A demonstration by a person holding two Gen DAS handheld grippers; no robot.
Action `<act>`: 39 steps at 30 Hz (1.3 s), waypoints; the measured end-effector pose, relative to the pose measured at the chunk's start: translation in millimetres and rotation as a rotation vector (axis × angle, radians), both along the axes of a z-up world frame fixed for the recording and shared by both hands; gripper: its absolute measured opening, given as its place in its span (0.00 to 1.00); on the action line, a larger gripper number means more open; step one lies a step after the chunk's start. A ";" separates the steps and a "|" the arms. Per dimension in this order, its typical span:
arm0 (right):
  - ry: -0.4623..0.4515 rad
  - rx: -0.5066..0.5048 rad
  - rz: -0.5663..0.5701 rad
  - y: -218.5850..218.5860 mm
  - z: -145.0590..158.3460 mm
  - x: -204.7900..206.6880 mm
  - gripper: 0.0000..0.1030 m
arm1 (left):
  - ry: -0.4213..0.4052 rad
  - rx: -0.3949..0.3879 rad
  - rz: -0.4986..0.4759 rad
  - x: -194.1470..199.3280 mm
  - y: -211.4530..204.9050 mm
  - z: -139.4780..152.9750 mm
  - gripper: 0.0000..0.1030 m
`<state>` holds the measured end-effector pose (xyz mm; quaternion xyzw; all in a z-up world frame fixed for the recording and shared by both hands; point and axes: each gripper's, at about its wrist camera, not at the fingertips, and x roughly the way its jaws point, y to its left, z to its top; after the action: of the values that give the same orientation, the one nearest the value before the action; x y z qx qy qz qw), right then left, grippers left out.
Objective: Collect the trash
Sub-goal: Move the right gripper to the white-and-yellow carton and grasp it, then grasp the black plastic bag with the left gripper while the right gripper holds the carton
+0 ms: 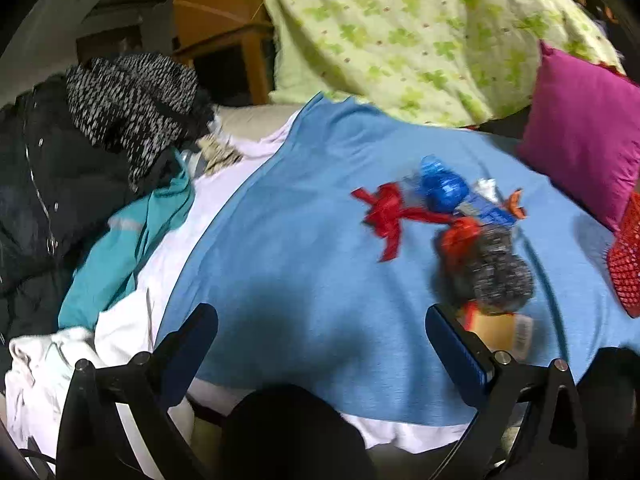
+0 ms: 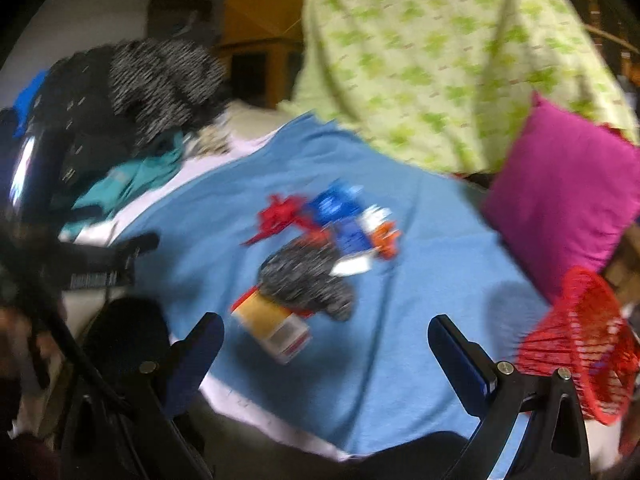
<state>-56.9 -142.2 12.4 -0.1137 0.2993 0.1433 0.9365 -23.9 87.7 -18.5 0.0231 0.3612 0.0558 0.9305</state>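
Note:
A pile of trash lies on a blue sheet [image 1: 304, 240]: a red ribbon [image 1: 386, 216], a crushed blue bottle [image 1: 442, 186], a blue wrapper [image 1: 486, 208], a speckled grey cloth [image 1: 496, 272] and a yellow box [image 1: 506, 332]. In the right wrist view the ribbon [image 2: 280, 216], bottle [image 2: 334, 204], cloth [image 2: 308, 280] and box [image 2: 272, 324] lie ahead of centre. My left gripper [image 1: 322, 336] is open and empty, its right finger [image 1: 456, 344] beside the box. My right gripper [image 2: 326, 344] is open and empty, just short of the box. A red mesh basket [image 2: 580, 344] stands at right.
A magenta cushion [image 2: 560, 196] and a green patterned blanket [image 1: 420, 36] lie behind the pile. A heap of dark and teal clothes [image 1: 88, 168] lies at left. The left gripper's body [image 2: 104, 264] shows at left in the right wrist view. The basket's edge [image 1: 626, 256] shows at far right.

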 end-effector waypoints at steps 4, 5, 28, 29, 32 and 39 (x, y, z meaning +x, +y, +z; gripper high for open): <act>0.106 0.015 0.092 15.2 -33.8 11.0 0.91 | 0.031 -0.015 0.028 8.0 15.8 -12.3 1.00; 0.130 0.017 0.109 19.3 -45.4 19.2 0.84 | 0.039 -0.020 0.037 10.2 20.1 -15.6 1.00; 0.311 0.061 0.203 18.7 -117.8 67.2 0.59 | 0.078 -0.063 -0.145 53.1 -25.1 -11.9 1.00; 0.313 0.063 0.199 15.2 -116.5 64.4 0.59 | 0.079 -0.063 -0.172 57.6 -36.2 -11.5 1.00; 0.320 0.061 0.176 0.7 -114.6 53.0 0.59 | 0.098 -0.070 -0.230 67.1 -59.8 -16.7 1.00; 0.315 0.066 0.049 -49.8 -108.3 35.7 0.59 | 0.147 -0.102 -0.355 96.6 -115.0 -37.3 0.96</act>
<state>-21.2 -192.0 -95.9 -0.0661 0.4348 0.1921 0.8773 72.7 -27.4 -55.8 0.0434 0.4205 -0.1294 0.8969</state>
